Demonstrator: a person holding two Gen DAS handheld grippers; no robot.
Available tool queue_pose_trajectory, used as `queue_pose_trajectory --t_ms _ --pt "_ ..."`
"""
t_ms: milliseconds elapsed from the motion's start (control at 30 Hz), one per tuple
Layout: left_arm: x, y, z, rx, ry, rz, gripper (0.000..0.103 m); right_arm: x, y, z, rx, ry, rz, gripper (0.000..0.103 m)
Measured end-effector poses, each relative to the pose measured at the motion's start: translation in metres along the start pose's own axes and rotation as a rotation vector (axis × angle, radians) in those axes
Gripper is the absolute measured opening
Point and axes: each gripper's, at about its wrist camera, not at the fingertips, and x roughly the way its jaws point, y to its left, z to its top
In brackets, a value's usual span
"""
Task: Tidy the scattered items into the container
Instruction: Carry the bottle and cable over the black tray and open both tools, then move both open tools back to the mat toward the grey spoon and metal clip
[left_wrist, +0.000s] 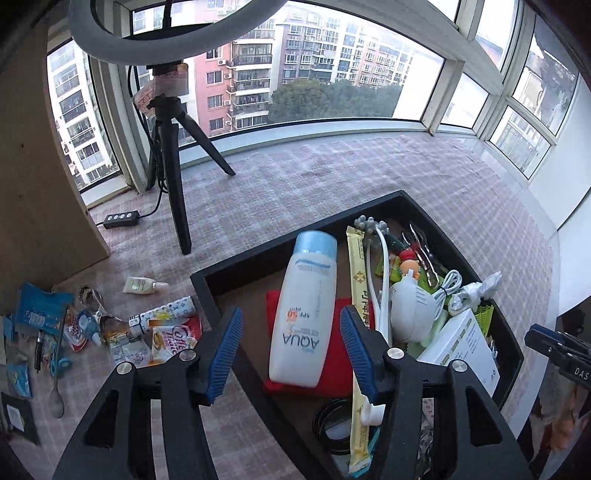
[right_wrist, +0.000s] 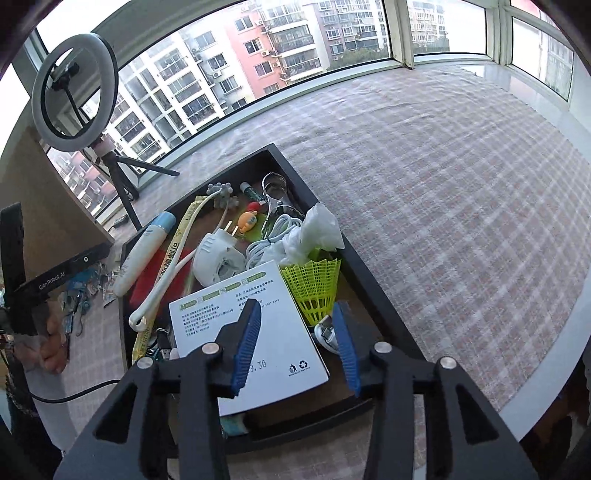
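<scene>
Now | your black tray (left_wrist: 229, 266) sits mid-cloth so both hands reach it; AQUA bottle (left_wrist: 303, 310) and white box (right_wrist: 255, 325) already lie inside | loose sachets (left_wrist: 110, 332) wait on the cloth left of it | left gripper (left_wrist: 291, 350) half open, empty, above the bottle | right gripper (right_wrist: 299, 343) half open, empty, over the box.
</scene>
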Motion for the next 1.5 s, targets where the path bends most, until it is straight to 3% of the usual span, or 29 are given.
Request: queue_pose_trajectory --t_ms 400,633,1000,1167,1500 --pt "-0.019 0.032 -0.041 -0.073 0.01 0.04 0.051 0.004 0.037 -0.004 -0.065 0.004 0.051 0.04" --pt "-0.04 0.077 -0.069 -0.135 0.015 0.087 0.051 0.013 0.082 -0.007 -0.162 0.014 0.103 0.04" --pt "-0.068 0.181 -0.112 -0.232 0.041 0.208 0.046 0.047 0.198 -0.011 -0.414 0.07 0.198 0.044" --pt "-0.07 0.223 -0.124 -0.267 0.064 0.222 0.042 0.065 0.254 0.002 -0.5 0.087 0.236 0.044" --pt "-0.037 0.272 -0.118 -0.26 0.119 0.216 0.042 0.136 0.375 0.023 -0.714 0.234 0.296 0.044"
